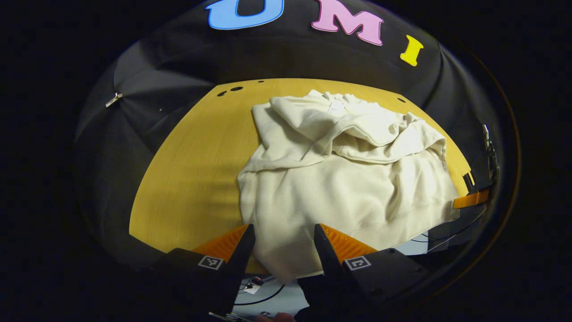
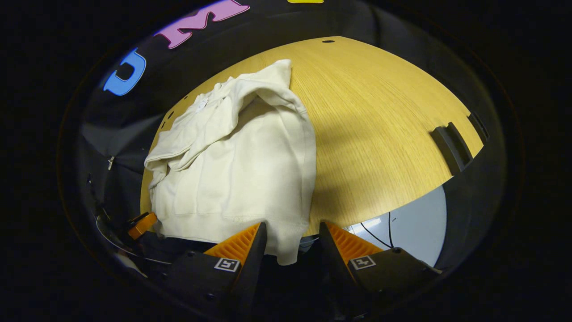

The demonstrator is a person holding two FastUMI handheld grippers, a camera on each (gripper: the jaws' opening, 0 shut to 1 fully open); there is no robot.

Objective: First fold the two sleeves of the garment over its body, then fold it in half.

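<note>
Garment [image 1: 339,188] sleeves folded, hem overhanging table [image 2: 380,125]

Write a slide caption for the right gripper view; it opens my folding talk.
Open right gripper straddles the hem corner of a cream garment, sleeves folded in, on a wooden table.

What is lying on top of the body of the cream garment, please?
Both sleeves lie folded across the upper body of the garment, bunched and overlapping on the wooden table. The chest beneath them is covered, so nothing there can be seen.
</note>
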